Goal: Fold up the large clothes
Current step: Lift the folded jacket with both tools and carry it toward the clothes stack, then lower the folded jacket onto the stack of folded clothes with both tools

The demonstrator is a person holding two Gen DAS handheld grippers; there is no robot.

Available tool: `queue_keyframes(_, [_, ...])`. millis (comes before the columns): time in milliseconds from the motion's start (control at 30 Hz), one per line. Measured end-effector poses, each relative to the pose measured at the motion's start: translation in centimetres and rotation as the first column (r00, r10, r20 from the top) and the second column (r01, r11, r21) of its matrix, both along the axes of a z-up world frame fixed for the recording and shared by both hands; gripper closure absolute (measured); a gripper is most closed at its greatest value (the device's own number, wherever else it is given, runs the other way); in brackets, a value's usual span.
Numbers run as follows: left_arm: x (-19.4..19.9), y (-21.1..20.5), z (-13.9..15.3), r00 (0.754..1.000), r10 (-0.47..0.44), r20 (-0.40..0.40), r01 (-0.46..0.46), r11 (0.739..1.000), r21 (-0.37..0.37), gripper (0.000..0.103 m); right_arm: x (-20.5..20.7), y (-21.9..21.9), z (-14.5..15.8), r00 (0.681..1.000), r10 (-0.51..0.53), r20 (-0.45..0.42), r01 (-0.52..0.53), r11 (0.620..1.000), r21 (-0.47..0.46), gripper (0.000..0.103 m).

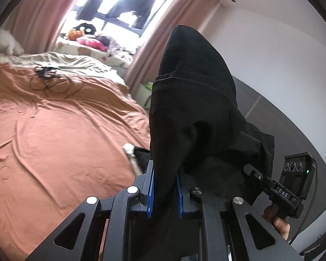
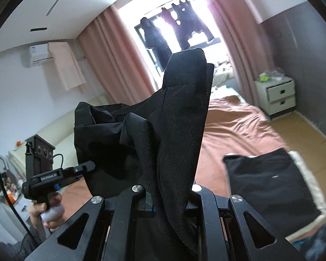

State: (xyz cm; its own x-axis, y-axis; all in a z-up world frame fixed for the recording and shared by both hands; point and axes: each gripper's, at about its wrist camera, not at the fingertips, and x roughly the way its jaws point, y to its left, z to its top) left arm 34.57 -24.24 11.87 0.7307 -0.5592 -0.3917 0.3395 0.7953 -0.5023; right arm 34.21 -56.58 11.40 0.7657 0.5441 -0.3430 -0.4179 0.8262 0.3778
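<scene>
A large black garment [image 1: 193,113] hangs in the air between both grippers, above the bed. My left gripper [image 1: 165,171] is shut on one edge of it; the cloth runs between the blue pads [image 1: 151,187]. My right gripper [image 2: 169,192] is shut on another edge of the same garment [image 2: 176,119], which stands up in front of the lens and bunches to the left. The right gripper also shows in the left wrist view [image 1: 255,173], and the left gripper in the right wrist view [image 2: 88,166], each clamped on the cloth.
The bed with an orange sheet [image 1: 54,130] lies below. A tangle of black cables [image 1: 47,78] lies on it. A folded black garment [image 2: 269,184] lies on a white one at the bed's near corner. A white nightstand [image 2: 276,93] stands by the grey wall. Pink curtains [image 2: 110,50] frame the window.
</scene>
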Motion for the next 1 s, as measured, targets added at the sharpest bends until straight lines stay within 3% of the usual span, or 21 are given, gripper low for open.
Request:
queue_keyframes(333, [0.6, -7.7, 1.4, 0.994, -0.113, -0.006, 0.113, 0.993, -0.022, 0.086, -2.0, -7.4, 3.0, 0.988, -0.149, 0.045, 0.150, 0.988, -0.034, 0.090])
queue_keyframes(567, [3.0, -11.9, 0.5, 0.985, -0.163, -0.047, 0.161, 0.986, -0.037, 0.086, -1.3, -10.5, 3.5, 0.969, -0.244, 0.034, 0.245, 0.967, -0.066, 0.090])
queue_keyframes(800, [5.8, -14.9, -1.8, 0.976, -0.187, -0.109, 0.184, 0.982, -0.031, 0.086, 2.2, -12.2, 1.6, 0.957, -0.290, -0.019, 0.287, 0.954, -0.083, 0.090])
queue_keyframes(1000, [10.4, -15.7, -3.8, 0.972, -0.166, -0.166, 0.168, 0.986, -0.007, 0.086, 7.8, -12.2, -0.4, 0.949, -0.305, -0.076, 0.297, 0.949, -0.105, 0.090])
